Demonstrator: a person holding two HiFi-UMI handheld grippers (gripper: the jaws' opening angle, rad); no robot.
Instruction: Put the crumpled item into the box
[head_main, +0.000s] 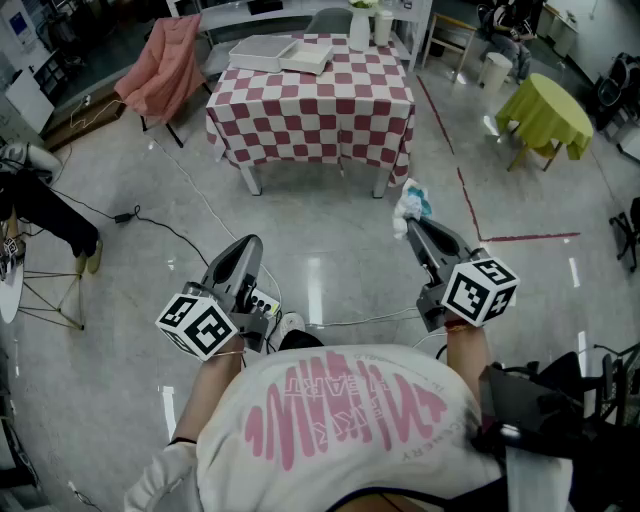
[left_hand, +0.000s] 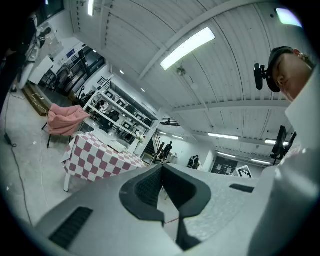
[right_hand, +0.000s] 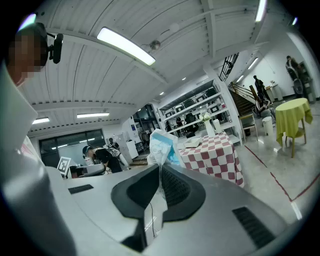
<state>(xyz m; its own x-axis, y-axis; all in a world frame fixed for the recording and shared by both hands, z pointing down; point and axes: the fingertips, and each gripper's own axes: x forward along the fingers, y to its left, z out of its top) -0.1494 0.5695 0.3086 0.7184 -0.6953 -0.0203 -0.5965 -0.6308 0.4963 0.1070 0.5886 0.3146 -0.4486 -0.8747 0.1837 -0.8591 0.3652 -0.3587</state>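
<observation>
A crumpled white and light-blue item (head_main: 410, 203) sticks out of the tip of my right gripper (head_main: 412, 226), whose jaws are shut on it. In the right gripper view the crumpled item (right_hand: 161, 147) rises from between the closed jaws of my right gripper (right_hand: 160, 167). My left gripper (head_main: 248, 247) is held low at the left, shut with nothing in it; in its own view my left gripper (left_hand: 162, 169) has its jaws meeting. A white open box (head_main: 280, 53) lies on the checkered table (head_main: 340, 110) ahead.
A white vase (head_main: 359, 30) stands at the table's back edge. A chair draped in pink cloth (head_main: 165, 65) is to the table's left. A small round table with yellow-green cloth (head_main: 545, 110) stands at the right. Cables (head_main: 170, 230) trail across the grey floor; red tape (head_main: 530, 238) marks it.
</observation>
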